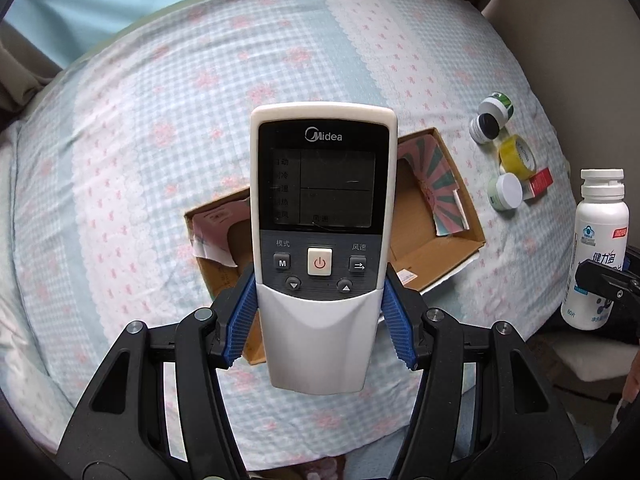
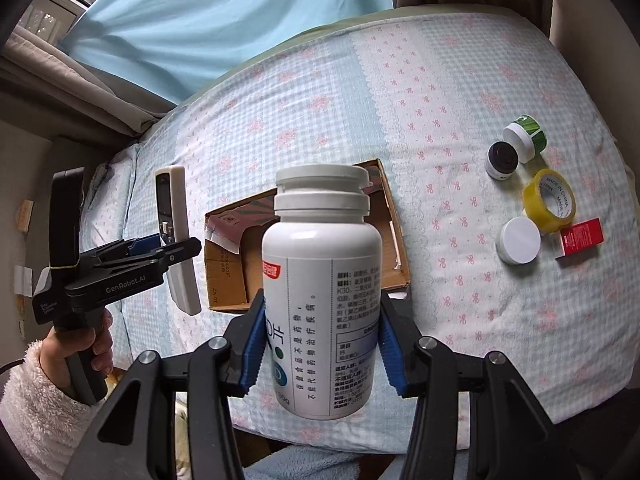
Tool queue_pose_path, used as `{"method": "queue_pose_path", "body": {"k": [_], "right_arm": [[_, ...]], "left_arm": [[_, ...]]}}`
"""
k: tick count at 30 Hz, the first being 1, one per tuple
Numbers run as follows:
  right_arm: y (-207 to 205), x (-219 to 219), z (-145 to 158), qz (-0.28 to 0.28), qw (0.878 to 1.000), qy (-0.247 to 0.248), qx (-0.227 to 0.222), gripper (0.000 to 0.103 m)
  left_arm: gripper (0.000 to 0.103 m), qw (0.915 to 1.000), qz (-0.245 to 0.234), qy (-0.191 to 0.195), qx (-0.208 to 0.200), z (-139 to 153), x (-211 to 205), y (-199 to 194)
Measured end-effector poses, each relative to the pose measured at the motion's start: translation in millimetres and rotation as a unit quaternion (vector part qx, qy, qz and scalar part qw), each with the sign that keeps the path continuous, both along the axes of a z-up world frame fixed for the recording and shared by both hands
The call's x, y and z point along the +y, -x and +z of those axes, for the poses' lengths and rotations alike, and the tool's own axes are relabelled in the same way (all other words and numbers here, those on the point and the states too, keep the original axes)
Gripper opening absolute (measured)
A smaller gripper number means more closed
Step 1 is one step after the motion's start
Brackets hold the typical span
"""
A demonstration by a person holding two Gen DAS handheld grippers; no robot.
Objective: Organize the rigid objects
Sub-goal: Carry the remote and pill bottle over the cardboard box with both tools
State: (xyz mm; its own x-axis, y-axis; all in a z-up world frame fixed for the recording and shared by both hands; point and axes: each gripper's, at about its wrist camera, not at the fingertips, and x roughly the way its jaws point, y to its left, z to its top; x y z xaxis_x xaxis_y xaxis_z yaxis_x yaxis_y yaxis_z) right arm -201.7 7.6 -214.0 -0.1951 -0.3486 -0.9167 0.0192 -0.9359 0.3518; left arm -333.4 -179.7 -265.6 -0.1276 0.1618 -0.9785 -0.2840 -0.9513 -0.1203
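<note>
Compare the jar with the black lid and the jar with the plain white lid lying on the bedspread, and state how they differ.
The black-lidded jar is smaller; the white-lidded jar is wider and flatter. The black-lidded jar lies next to the green-labelled jar, beyond the yellow tape roll; the white-lidded jar lies nearer the camera, beside the red box. Their lid colours differ, dark against plain white. Both are round with white bodies, lie on the bedspread outside the cardboard box, and neither is gripped.
</note>
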Motion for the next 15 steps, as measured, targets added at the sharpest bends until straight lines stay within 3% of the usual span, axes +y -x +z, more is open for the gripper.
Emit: {"method": "queue_pose_path", "body": {"k": [9, 15], "right_arm": [[51.8, -30.8, -87.1, -0.056, 0.996, -0.031, -0.066, 0.046], [80.5, -36.4, -149.8, -0.068, 0.993, -0.020, -0.093, 0.046]], "left_arm": [[0.055, 0.9960, -0.082, 0.036, -0.006, -71.1, 10.6, 25.9], [0.055, 0.9858, -0.155, 0.062, -0.012, -120.3, 40.2, 30.7]]}}
